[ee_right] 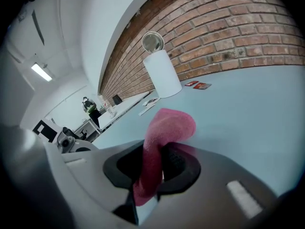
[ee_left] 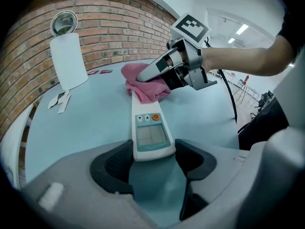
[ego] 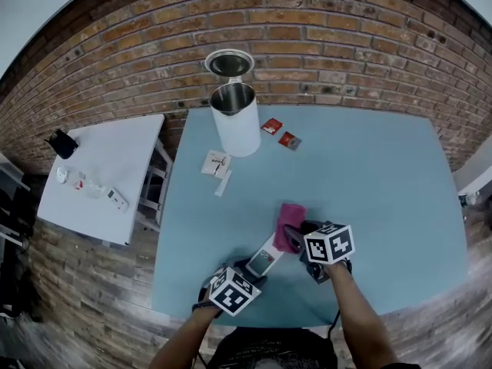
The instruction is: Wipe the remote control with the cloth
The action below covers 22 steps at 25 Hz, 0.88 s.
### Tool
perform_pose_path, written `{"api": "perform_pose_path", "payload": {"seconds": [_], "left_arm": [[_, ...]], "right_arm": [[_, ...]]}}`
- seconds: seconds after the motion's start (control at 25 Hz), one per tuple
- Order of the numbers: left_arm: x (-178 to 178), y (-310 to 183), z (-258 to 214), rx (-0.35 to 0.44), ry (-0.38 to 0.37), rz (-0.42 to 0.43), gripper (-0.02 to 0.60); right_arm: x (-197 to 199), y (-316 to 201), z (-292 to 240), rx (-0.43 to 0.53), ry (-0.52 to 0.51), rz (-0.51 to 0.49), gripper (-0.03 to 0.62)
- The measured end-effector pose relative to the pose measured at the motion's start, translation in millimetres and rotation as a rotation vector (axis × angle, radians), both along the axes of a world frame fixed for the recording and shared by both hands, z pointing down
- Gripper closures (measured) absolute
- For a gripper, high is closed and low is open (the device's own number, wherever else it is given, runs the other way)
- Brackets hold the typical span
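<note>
The left gripper (ee_left: 153, 149) is clamping the near end of the white remote control (ee_left: 150, 128), its pads pressing on both long edges. The rest of the handset is stretching away over the blue table (ee_left: 95, 123). The right gripper (ee_right: 157, 160) is pinching a pink cloth (ee_right: 169, 125) tight between its jaws, and a loose fold is lying over the remote's far end. Whether that far end is resting on the tabletop or hanging just above it is hard to tell.

The left gripper is holding one end only, so a firm sideways wipe could be levering the remote round in the pads or dragging it out. Pressing low is also risking the hard jaw tips, rather than the cloth, scraping the screen and buttons. The cloth is bunching up, so a catch on the remote's edge may be tugging it free of the jaws.
</note>
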State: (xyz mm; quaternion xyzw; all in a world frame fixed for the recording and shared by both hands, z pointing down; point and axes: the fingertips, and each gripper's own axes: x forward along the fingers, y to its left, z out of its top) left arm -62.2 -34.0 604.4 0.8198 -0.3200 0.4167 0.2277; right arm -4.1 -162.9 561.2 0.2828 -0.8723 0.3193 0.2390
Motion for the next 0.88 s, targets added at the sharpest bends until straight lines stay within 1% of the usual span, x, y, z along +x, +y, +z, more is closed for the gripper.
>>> {"api": "perform_pose_path", "payload": {"seconds": [0.28,0.4,0.48,0.56,0.68,0.8,0.88], "left_arm": [[-1.4,-1.2,-0.1,0.004,0.003,-0.022,0.307],[-1.9,-2.2,0.2,0.012,0.011,-0.042,0.307],[-1.9,-3.7,-0.3,0.022,0.019,-0.074,0.307],[-2.7,-4.8,-0.5,0.021,0.017,-0.117,0.307],[-2.6,-8.6,-0.9,0.031,0.01,-0.152,0.307],[-2.8,-8.0,-2.1,0.025,-0.001,-0.167,0.307],[-2.7,-7.1,-2.8,0.018,-0.005,-0.172,0.307]], "right_arm": [[25.7,-21.9,2.2,0.005,0.01,0.127,0.517],[32.7,-25.1,0.7,0.011,0.004,0.164,0.517],[37.8,-27.2,-6.1,0.029,-0.016,0.192,0.517],[46.7,-32.7,-15.6,0.065,-0.036,0.244,0.517],[61.1,-39.8,-20.9,0.122,-0.011,0.316,0.517],[59.9,-36.1,-15.1,0.143,0.026,0.318,0.517],[51.9,-29.6,-11.1,0.135,0.022,0.301,0.517]]}}
